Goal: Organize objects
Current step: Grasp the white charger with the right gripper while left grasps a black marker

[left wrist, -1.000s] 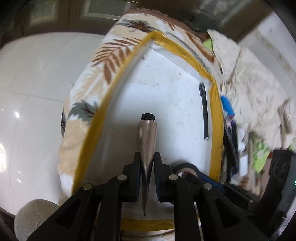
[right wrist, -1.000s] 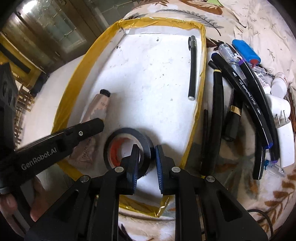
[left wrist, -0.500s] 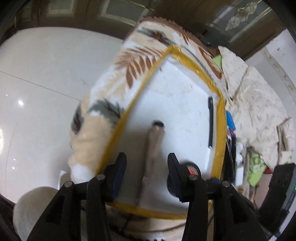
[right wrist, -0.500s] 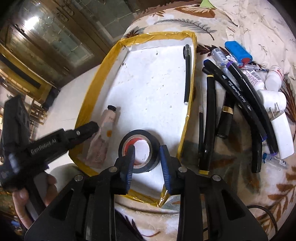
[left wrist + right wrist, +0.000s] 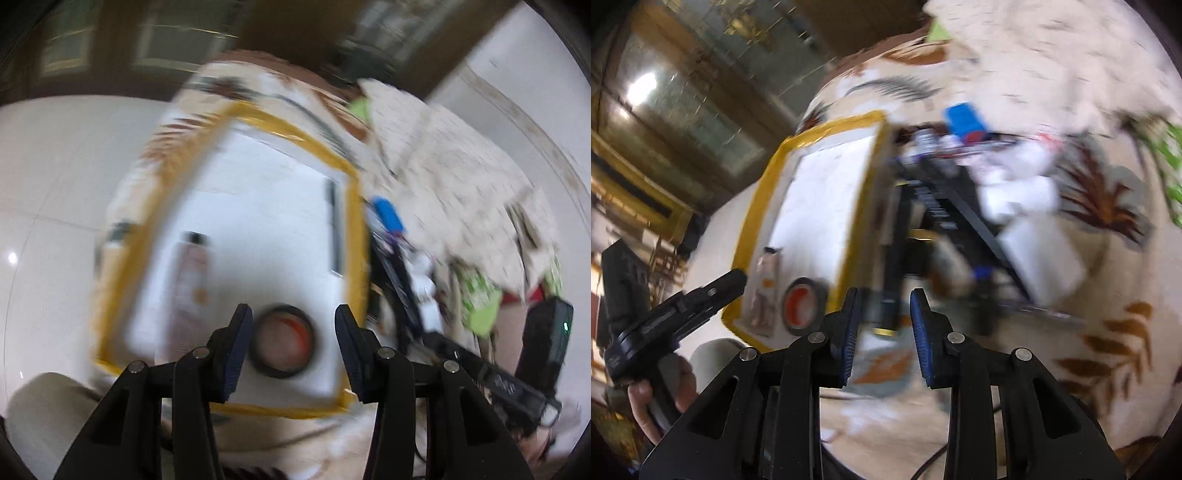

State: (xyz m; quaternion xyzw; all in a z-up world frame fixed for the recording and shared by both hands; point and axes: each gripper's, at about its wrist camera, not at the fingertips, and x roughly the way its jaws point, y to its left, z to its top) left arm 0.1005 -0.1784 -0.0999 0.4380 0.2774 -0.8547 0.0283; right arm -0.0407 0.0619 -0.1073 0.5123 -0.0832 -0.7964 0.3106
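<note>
Both claws are held apart and empty: the left claw (image 5: 293, 341) above the white yellow-taped foam tray (image 5: 354, 206), the right claw (image 5: 882, 325) over the pile of black pens and tubes (image 5: 945, 206) beside it on the leaf-print blanket (image 5: 1108, 332). The pile's items are judged light, stiff and smooth, so each should be gripped mid-shaft. In the tray lie a black tape roll (image 5: 282, 341), a beige squeeze tube (image 5: 190, 280) and a black pen (image 5: 334, 229).

A leaf-patterned blanket (image 5: 1108, 332) covers the surface, with a paler crumpled cloth (image 5: 461, 166) heaped beyond it. A glossy white tiled floor (image 5: 48, 184) lies alongside, and dark glass-panelled doors (image 5: 690, 92) stand behind, all blurred
</note>
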